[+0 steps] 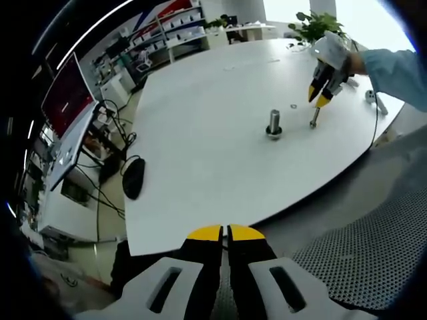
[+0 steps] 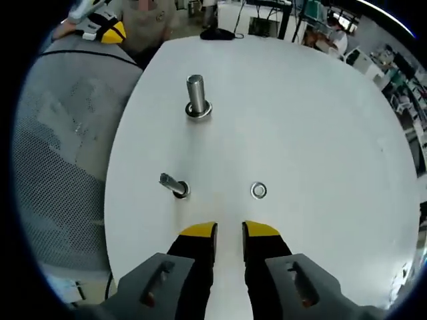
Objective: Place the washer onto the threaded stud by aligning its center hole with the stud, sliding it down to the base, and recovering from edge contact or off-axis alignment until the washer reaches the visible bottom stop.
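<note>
Right gripper (image 2: 229, 231) is hovering above the table (image 2: 320, 120), jaws apart, near the washer (image 2: 259, 191); left gripper (image 1: 225, 233) is sitting closed, empty.

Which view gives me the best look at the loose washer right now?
The right gripper view: the washer lies flat on the table, close ahead of the open right gripper, its hole visible. In the left gripper view it is a tiny speck.
</note>
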Tool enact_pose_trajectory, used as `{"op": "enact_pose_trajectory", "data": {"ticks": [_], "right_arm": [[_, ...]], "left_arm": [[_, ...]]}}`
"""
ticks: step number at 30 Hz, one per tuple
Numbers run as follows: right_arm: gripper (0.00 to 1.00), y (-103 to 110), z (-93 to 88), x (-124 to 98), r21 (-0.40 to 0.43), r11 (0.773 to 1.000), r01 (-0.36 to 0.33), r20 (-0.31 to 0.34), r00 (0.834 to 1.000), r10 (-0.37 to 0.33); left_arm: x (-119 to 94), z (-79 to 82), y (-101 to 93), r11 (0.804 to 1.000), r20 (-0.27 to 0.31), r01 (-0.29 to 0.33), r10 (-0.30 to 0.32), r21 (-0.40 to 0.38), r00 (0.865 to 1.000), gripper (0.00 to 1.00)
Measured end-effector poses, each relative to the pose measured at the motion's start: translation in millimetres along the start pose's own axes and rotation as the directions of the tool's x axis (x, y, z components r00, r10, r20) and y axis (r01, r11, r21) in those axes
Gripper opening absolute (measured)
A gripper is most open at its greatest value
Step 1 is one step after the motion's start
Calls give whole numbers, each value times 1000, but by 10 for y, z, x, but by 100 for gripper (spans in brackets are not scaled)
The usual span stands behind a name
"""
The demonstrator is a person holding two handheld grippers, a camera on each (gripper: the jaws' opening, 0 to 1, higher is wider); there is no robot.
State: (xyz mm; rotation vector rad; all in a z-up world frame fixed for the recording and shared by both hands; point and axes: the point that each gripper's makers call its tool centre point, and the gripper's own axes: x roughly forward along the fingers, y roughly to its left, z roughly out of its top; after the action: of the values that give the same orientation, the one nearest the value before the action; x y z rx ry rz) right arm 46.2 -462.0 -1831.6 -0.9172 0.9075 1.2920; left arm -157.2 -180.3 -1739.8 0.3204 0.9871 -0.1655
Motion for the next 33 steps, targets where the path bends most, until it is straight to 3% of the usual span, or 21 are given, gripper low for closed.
{"op": "enact_pose_trajectory", "data": {"ticks": [14,20,30,33], "right_arm": [[25,-280,67,217,-21,999,-24,-85,996,23],[26,-241,56,274,-3,998,-60,-110,992,60],[25,-232,69,265,-46,998,-53,-108,993,48],[25,-246,70,257,-11,999,-53,-82,995,52]], "left_arm": [[6,-33,-6,1000,-21,2,-2,3,1000,0],[10,-36,0,1000,-22,2,-2,1,1000,0],[8,-26,4,1000,-17,1,-1,-3,1000,0],[10,-36,-3,1000,-24,1,-1,1,1000,0]]}}
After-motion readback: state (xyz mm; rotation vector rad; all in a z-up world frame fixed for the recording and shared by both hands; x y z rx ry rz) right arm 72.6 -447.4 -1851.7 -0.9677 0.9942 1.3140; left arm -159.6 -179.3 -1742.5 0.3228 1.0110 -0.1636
